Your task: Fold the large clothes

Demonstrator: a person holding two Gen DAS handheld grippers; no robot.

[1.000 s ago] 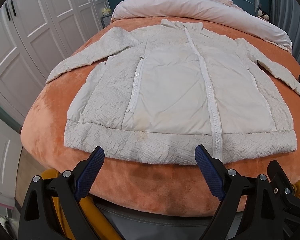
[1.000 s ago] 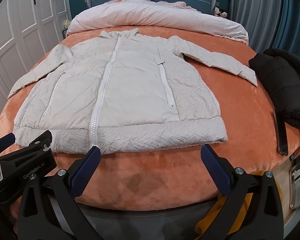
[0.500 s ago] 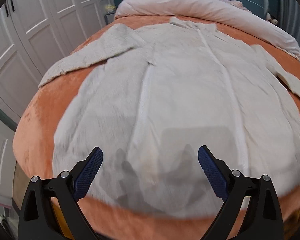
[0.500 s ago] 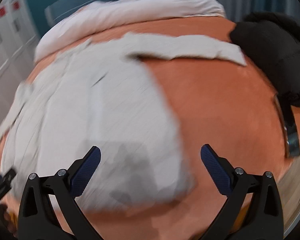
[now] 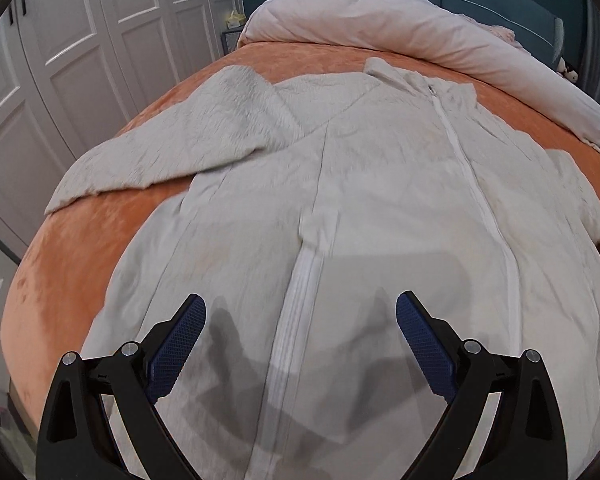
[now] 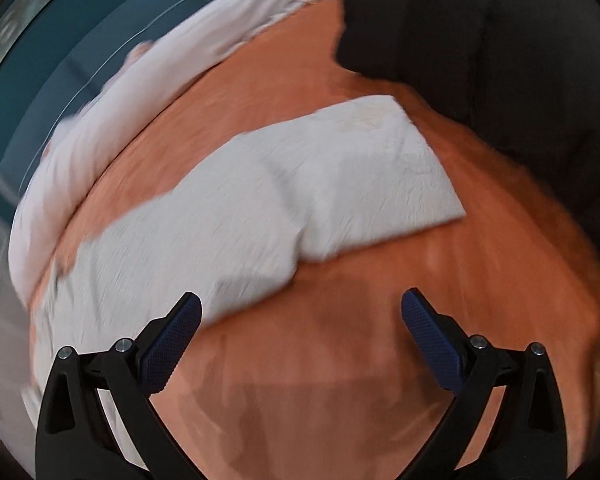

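Observation:
A large cream zip-front jacket lies flat, face up, on the orange bedspread, collar toward the headboard. Its left sleeve stretches out to the left. My left gripper is open and empty, hovering over the jacket's lower front by the pocket zipper. In the right wrist view, which is blurred, the jacket's right sleeve lies across the bedspread. My right gripper is open and empty, just short of that sleeve, above bare bedspread.
A pale pink duvet is bunched along the head of the bed. A black jacket lies just beyond the sleeve's cuff. White wardrobe doors stand close on the bed's left side.
Both grippers moved forward from the foot of the bed. The left now hovers over the jacket body; the right swung right toward the right sleeve and black jacket. Both stayed open.

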